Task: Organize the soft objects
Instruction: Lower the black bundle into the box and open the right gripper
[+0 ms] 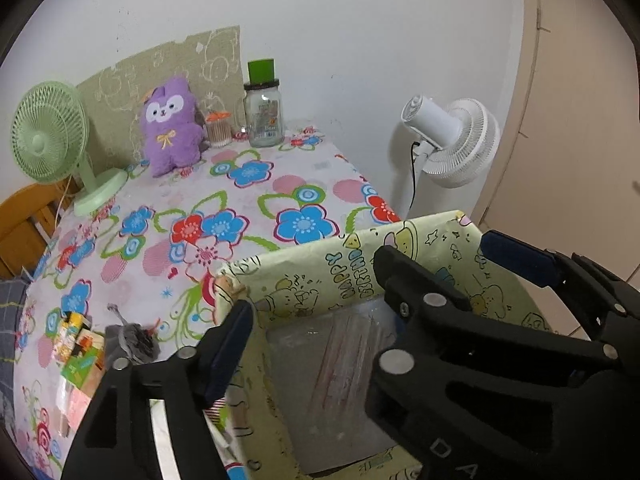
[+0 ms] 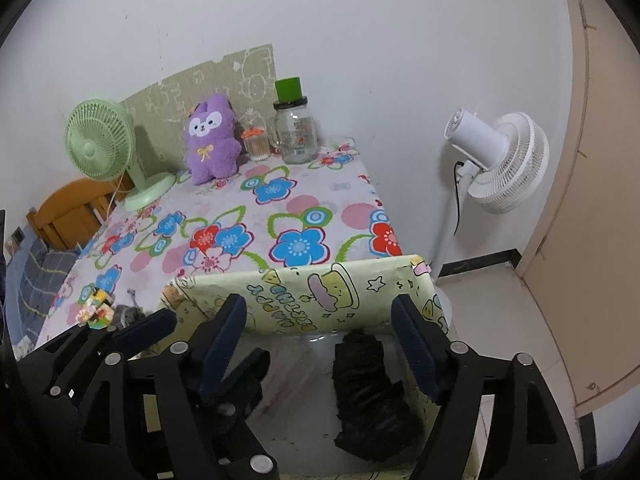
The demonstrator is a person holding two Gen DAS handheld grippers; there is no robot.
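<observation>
Both my left tongs [image 1: 360, 308] and right tongs [image 2: 320, 340] gape empty over the box [image 2: 304, 292] holding a black cloth [image 2: 368, 392]; the purple plush [image 1: 170, 128] sits far back on the worktop [image 1: 280, 184] (light, squashy; pinch its belly).

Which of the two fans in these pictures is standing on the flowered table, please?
The green fan, standing at the table's far left corner beside the purple plush toy. The white fan is on a floor stand beside the table, near the wall.
</observation>
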